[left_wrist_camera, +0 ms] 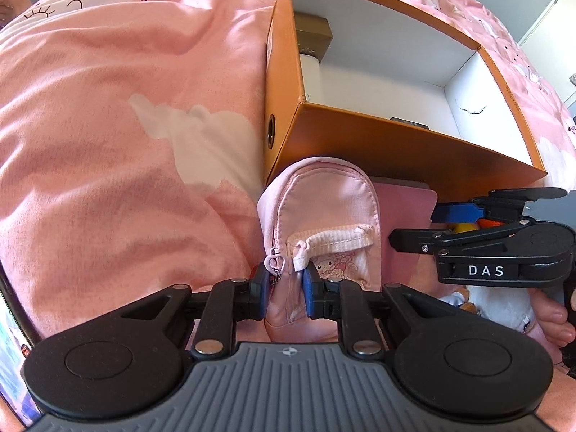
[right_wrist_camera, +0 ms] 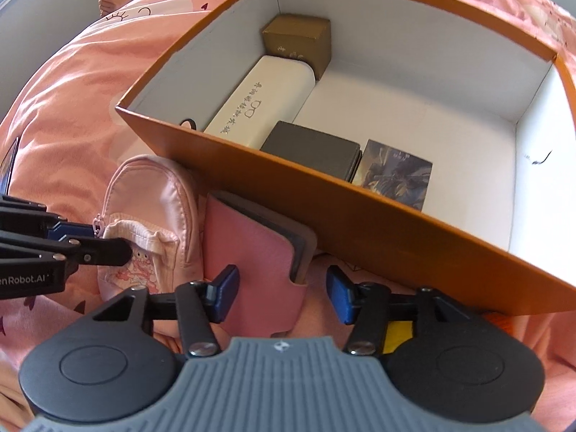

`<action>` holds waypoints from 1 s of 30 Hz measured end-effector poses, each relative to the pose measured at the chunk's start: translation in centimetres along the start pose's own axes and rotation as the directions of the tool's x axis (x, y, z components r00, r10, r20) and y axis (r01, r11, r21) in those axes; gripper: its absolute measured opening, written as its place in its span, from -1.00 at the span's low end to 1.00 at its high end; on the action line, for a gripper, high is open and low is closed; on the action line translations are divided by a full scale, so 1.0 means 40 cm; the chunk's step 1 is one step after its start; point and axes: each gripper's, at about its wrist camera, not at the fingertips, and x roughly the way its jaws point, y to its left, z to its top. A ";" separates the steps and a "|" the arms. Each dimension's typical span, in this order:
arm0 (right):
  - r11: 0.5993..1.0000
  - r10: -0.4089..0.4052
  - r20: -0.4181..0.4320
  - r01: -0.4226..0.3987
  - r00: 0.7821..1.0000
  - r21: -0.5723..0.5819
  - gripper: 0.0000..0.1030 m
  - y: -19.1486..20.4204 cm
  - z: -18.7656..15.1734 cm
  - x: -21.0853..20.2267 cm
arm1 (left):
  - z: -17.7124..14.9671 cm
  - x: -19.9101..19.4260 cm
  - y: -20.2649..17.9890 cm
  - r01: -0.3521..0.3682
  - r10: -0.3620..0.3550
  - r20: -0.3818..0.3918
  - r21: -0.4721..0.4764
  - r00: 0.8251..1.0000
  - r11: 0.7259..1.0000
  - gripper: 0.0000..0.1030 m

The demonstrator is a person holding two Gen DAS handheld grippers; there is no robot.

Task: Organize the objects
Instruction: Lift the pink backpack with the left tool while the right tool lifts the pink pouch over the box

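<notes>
A small pink zip pouch (left_wrist_camera: 320, 230) with a cartoon print lies on the pink bedspread against the orange box (left_wrist_camera: 396, 144). My left gripper (left_wrist_camera: 286, 297) is shut on the pouch's near end; it also shows in the right wrist view (right_wrist_camera: 108, 244) on the pouch (right_wrist_camera: 151, 216). A pink wallet (right_wrist_camera: 252, 252) lies beside the pouch, in front of the box (right_wrist_camera: 360, 216). My right gripper (right_wrist_camera: 282, 297) is open, its blue pads either side of the wallet's near end, not touching it.
Inside the box lie a white glasses case (right_wrist_camera: 262, 100), a brown cube box (right_wrist_camera: 298, 39), a dark grey box (right_wrist_camera: 313, 149) and a printed card box (right_wrist_camera: 396, 176). The right half of the box floor is bare. Yellow and orange items (right_wrist_camera: 396, 334) lie under my right gripper.
</notes>
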 end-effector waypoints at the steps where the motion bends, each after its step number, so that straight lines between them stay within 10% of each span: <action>1: 1.000 0.011 -0.008 -0.011 1.000 0.011 0.20 -0.003 0.000 0.007 | 0.000 0.001 0.000 0.001 -0.001 -0.001 0.000 1.000 1.000 -0.59; 7: 0.995 0.084 -0.047 -0.081 0.995 0.058 0.20 -0.013 -0.007 0.042 | 0.004 0.006 0.000 0.000 0.000 -0.004 -0.003 1.000 1.000 -0.60; 15: 0.991 0.122 -0.016 -0.121 0.992 0.051 -0.33 0.000 -0.017 0.011 | -0.001 0.000 -0.004 -0.006 0.006 0.002 0.004 1.000 1.000 -0.60; 30: 0.997 0.024 0.129 -0.014 0.991 -0.076 -0.56 0.039 -0.037 -0.178 | -0.007 -0.106 -0.041 0.120 -0.124 0.076 0.053 0.989 0.991 -0.65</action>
